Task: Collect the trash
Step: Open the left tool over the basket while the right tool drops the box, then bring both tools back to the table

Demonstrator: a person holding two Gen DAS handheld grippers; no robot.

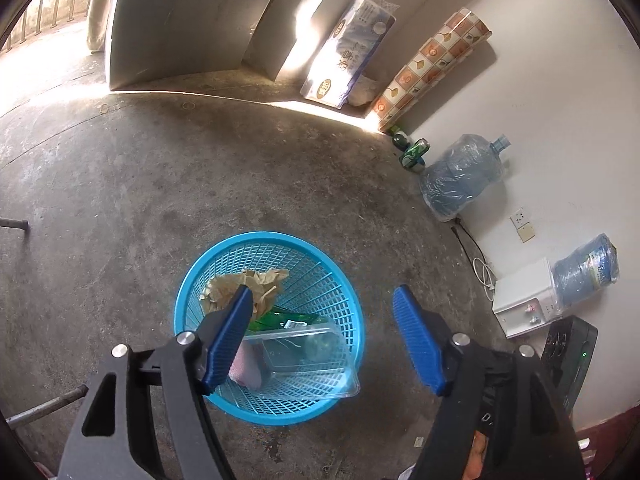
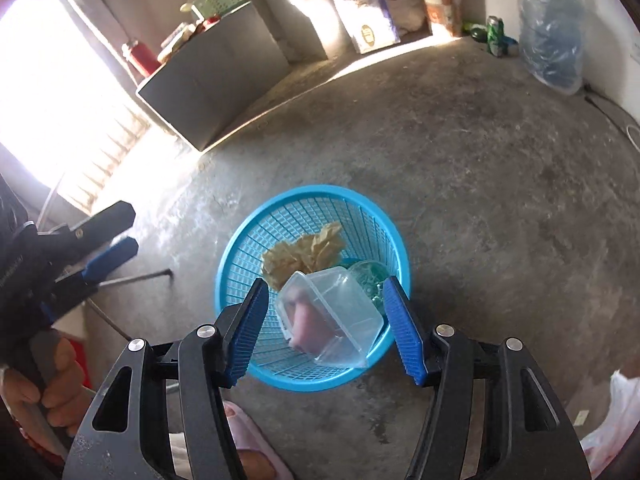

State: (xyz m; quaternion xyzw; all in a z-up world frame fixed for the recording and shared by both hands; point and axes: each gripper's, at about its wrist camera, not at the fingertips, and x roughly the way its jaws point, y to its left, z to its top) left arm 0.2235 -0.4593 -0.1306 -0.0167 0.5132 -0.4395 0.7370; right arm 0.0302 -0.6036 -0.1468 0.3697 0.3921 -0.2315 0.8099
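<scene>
A blue mesh waste basket (image 1: pixel 320 276) (image 2: pixel 280 216) stands on the concrete floor. Inside lie crumpled brown paper (image 1: pixel 256 284) (image 2: pixel 308 252), a green bottle (image 1: pixel 280 320) (image 2: pixel 370 276), a clear plastic box (image 1: pixel 308 356) (image 2: pixel 336 312) and something pink under it. My left gripper (image 1: pixel 324 300) is open and empty above the basket's near rim; it also shows at the left of the right wrist view (image 2: pixel 120 232). My right gripper (image 2: pixel 326 292) is open and empty, its fingers either side of the clear box from above.
A grey cabinet (image 1: pixel 180 28) (image 2: pixel 216 76) stands at the back. Along the wall are a tissue pack (image 1: pixel 352 52), a patterned roll (image 1: pixel 432 64), green cans (image 1: pixel 412 152), water jugs (image 1: pixel 460 176) and a white dispenser (image 1: pixel 524 296). A metal leg (image 2: pixel 136 278) lies left.
</scene>
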